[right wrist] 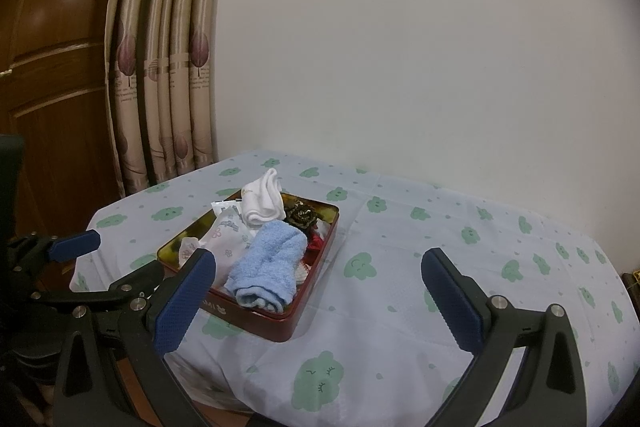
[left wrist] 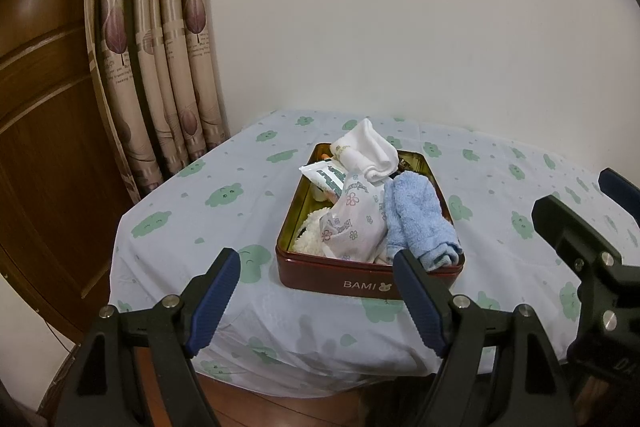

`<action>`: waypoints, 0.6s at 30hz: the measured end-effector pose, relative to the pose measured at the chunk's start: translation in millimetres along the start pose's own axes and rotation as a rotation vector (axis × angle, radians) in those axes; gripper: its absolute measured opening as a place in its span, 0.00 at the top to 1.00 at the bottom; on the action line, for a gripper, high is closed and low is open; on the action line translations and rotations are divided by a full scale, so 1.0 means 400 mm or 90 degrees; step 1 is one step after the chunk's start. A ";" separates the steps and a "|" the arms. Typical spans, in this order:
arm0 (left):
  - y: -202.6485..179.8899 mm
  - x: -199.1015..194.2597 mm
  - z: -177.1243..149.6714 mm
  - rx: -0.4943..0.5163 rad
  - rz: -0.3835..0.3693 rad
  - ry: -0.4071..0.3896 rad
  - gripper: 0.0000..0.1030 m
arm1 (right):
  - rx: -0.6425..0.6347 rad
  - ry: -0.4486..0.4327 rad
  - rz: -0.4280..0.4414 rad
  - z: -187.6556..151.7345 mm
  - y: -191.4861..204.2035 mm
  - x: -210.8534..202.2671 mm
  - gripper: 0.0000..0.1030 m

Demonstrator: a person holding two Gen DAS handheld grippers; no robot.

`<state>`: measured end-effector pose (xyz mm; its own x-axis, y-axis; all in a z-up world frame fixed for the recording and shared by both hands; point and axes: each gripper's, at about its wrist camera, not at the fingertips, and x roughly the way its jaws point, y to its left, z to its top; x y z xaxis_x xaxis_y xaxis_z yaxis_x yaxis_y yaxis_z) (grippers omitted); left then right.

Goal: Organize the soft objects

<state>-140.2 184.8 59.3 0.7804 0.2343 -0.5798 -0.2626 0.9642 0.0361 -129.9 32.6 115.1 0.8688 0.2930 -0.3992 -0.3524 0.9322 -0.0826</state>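
Both grippers' jaws agape (side by side)

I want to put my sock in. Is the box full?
Full. Cloths fill the box; a white sock and blue towel rise above its rim.

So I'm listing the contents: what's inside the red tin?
The red tin holds a blue towel, white sock, flowered cloth and fluffy white piece; anything beneath them is covered.

Both wrist cameras look forward and slightly downward from just off the table's near edge. The left view faces the red tin (left wrist: 362, 279) squarely and close. The right view sits further right, seeing that tin (right wrist: 276, 325) obliquely. Both share the tin, curtain (left wrist: 160, 67) and wall (left wrist: 400, 7).
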 end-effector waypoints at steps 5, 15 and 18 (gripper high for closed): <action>-0.003 0.004 -0.002 0.004 -0.002 0.004 0.21 | 0.001 -0.001 0.002 0.001 -0.002 0.001 0.01; -0.006 0.005 -0.002 0.005 -0.002 0.008 0.21 | -0.001 0.001 0.005 0.000 -0.001 0.000 0.01; -0.007 0.006 -0.003 0.007 -0.002 0.008 0.21 | -0.002 0.003 0.007 0.000 -0.002 0.003 0.01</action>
<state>-138.4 182.6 56.7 0.7739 0.2302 -0.5899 -0.2545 0.9661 0.0432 -128.5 32.4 114.8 0.8632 0.3016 -0.4049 -0.3625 0.9285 -0.0812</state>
